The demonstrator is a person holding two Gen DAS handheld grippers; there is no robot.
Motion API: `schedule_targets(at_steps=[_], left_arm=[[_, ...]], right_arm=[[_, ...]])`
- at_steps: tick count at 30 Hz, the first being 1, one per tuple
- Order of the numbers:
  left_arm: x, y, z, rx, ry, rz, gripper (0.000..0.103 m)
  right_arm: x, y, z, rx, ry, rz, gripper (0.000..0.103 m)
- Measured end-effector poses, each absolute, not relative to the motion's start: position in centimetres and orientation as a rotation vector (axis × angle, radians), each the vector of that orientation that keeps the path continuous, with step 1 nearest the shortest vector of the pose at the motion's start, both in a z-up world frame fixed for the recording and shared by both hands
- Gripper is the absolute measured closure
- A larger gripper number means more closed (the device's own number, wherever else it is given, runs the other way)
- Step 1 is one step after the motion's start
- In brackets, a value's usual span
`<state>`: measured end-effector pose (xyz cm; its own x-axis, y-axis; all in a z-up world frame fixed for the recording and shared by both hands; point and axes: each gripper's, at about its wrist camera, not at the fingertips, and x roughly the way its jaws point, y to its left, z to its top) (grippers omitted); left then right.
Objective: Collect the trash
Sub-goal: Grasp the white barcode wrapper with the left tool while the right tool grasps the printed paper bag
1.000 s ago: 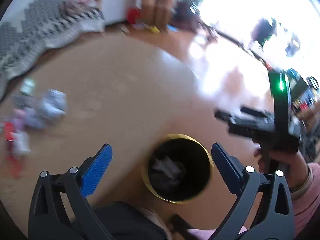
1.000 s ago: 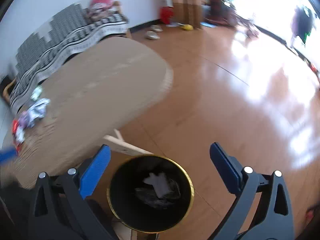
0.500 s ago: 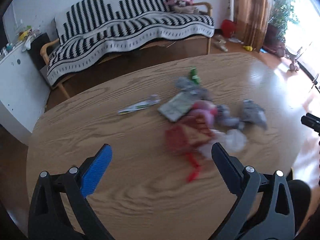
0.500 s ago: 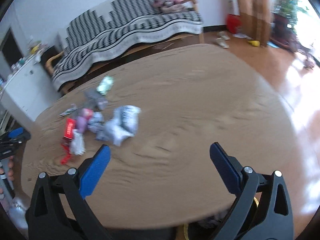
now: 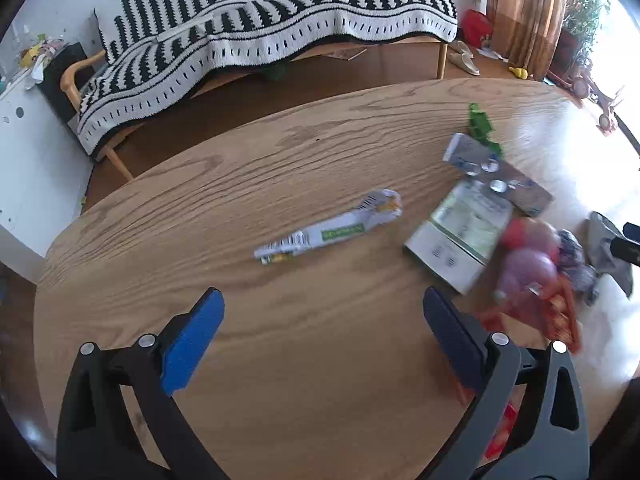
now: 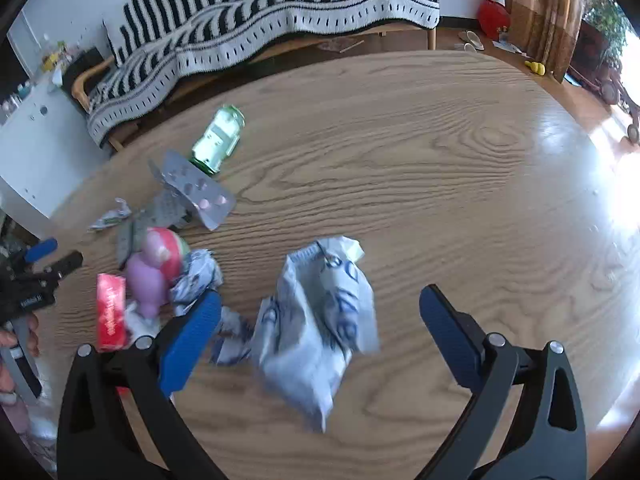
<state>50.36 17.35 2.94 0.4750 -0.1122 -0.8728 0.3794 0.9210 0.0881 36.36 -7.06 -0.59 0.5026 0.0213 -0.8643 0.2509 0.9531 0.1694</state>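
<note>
Trash lies scattered on a round wooden table point(image 5: 280, 168). In the left wrist view my left gripper point(image 5: 320, 336) is open above bare wood, short of a rolled white-and-green wrapper point(image 5: 332, 228); a flat white packet point(image 5: 460, 236), a blister pack point(image 5: 496, 180), a green scrap point(image 5: 480, 122) and a pink-and-red heap point(image 5: 532, 268) lie to its right. In the right wrist view my right gripper point(image 6: 320, 328) is open, its fingers either side of a crumpled white-and-blue bag point(image 6: 320, 320). A red packet point(image 6: 110, 312), pink ball point(image 6: 154, 264), blister pack point(image 6: 196, 192) and green bottle point(image 6: 218, 136) lie to the left.
A striped black-and-white sofa point(image 5: 256, 32) stands behind the table, a white cabinet point(image 5: 20, 152) at the left. The left gripper's body and a hand point(image 6: 24, 300) show at the right wrist view's left edge. Curtains point(image 6: 536, 4) and sunlit floor are at the right.
A second ago both grippers hung over a gold-rimmed black bin on the floor. Both have swung up over the table and closer to the trash; each stays open and empty.
</note>
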Motion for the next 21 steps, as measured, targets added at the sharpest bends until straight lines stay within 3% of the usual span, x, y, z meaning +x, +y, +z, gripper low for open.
schedule_targets(at_steps=[6, 21], left_arm=[[53.9, 17.2, 0.3, 0.298, 1.057, -0.313, 0.006], [56.5, 17.0, -1.8, 0.241, 1.054, -0.383, 0.005]], right_arm=[[38.6, -6.1, -4.2, 0.125, 1.078, -0.209, 0.006], [37.9, -6.1, -5.1, 0.074, 1.002, -0.134, 0.005]])
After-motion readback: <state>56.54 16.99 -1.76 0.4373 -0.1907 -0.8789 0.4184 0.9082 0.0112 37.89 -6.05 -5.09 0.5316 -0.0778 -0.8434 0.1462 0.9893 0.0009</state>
